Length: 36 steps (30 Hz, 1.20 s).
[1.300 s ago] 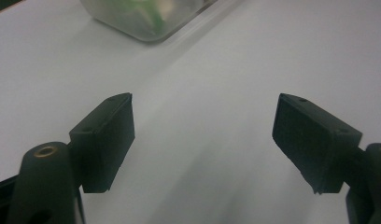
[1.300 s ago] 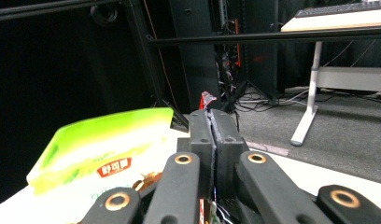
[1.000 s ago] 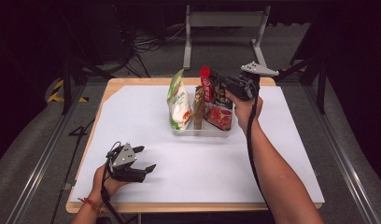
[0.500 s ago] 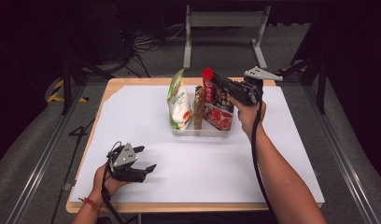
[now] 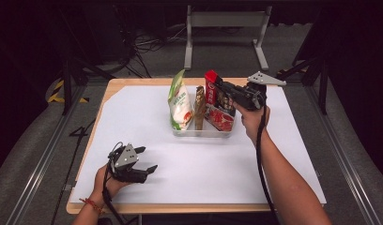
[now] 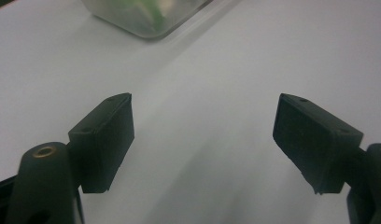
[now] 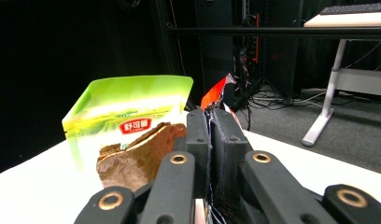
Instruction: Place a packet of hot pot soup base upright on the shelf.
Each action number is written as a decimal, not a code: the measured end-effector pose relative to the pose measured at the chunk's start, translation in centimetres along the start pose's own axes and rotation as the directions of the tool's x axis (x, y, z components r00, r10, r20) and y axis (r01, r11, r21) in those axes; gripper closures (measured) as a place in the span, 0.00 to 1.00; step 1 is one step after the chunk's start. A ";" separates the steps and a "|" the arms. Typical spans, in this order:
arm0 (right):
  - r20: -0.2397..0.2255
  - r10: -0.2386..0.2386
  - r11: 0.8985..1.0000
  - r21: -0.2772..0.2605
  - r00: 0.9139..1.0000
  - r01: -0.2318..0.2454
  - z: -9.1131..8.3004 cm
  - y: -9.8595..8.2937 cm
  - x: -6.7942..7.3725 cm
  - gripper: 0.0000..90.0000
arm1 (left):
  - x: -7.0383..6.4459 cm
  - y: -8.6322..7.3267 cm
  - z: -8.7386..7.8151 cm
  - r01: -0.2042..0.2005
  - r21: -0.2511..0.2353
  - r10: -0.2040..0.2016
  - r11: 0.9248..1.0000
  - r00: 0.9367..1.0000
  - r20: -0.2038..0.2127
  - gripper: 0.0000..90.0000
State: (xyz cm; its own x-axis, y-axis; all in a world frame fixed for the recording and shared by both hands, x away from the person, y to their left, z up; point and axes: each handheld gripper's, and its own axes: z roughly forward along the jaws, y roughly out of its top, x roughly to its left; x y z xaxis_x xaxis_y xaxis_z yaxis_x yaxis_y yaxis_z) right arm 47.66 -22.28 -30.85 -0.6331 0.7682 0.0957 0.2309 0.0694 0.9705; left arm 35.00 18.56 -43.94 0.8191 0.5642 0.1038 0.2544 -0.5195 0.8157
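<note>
A clear plastic bin (image 5: 202,132) stands mid-table and holds three snack packs upright: a green pouch (image 5: 179,101), a brown pack (image 5: 199,106) and a red pack (image 5: 216,105). My right gripper (image 5: 222,87) is shut on the red pack's top edge above the bin. In the right gripper view its jaws pinch that red pack (image 7: 215,94), with the green pouch (image 7: 128,116) and brown pack (image 7: 132,161) to their left. My left gripper (image 5: 146,159) rests open on the white sheet near the front left. Its jaws stand wide apart with nothing between them, and the bin (image 6: 146,16) is far ahead.
A white sheet (image 5: 133,122) covers most of the wooden table (image 5: 110,89). Behind the table stands a grey metal frame (image 5: 225,28), with dark floor and cables around it. A black cable trails from each gripper along the forearm.
My right gripper has shifted slightly right and toward me with the red pack still in it. The left gripper has stayed where it was.
</note>
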 end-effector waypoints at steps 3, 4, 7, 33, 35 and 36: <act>0.000 0.001 1.000 0.005 1.000 -0.001 -0.2 -0.2 -0.2 0.94 | 0.0 0.0 0.0 -0.001 0.003 0.001 1.000 1.000 -0.001 0.24; -0.001 0.000 1.000 0.007 1.000 0.000 -0.3 -0.2 -0.2 0.94 | 0.0 0.0 0.1 -0.001 0.005 0.001 1.000 1.000 -0.002 0.24; 0.000 -0.004 1.000 0.009 1.000 0.004 -0.5 -0.3 -0.3 0.94 | 0.0 0.0 0.1 -0.001 0.006 0.001 1.000 1.000 -0.003 0.23; -0.010 -0.068 0.996 0.055 0.998 0.068 -2.9 -0.3 -0.8 0.71 | 0.0 -0.1 0.0 0.000 0.006 0.000 1.000 1.000 -0.006 0.23; -0.001 -0.089 0.994 0.066 0.996 0.089 -3.2 -0.2 -0.8 0.70 | 0.0 -0.1 0.0 0.001 0.008 -0.001 1.000 1.000 -0.008 0.23; -0.008 -0.088 0.994 0.066 0.996 0.088 -3.4 -0.2 -0.8 0.69 | 0.0 -0.1 0.0 0.000 0.008 0.000 1.000 1.000 -0.008 0.23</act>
State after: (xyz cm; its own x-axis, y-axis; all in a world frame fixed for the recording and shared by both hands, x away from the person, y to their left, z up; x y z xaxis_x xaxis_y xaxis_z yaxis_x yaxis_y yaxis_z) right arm 45.66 -25.07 -30.40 -0.6565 0.7542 0.0119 0.2224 0.1784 0.9585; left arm 34.99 18.64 -44.00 0.8150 0.5693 0.1084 0.2583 -0.5243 0.8114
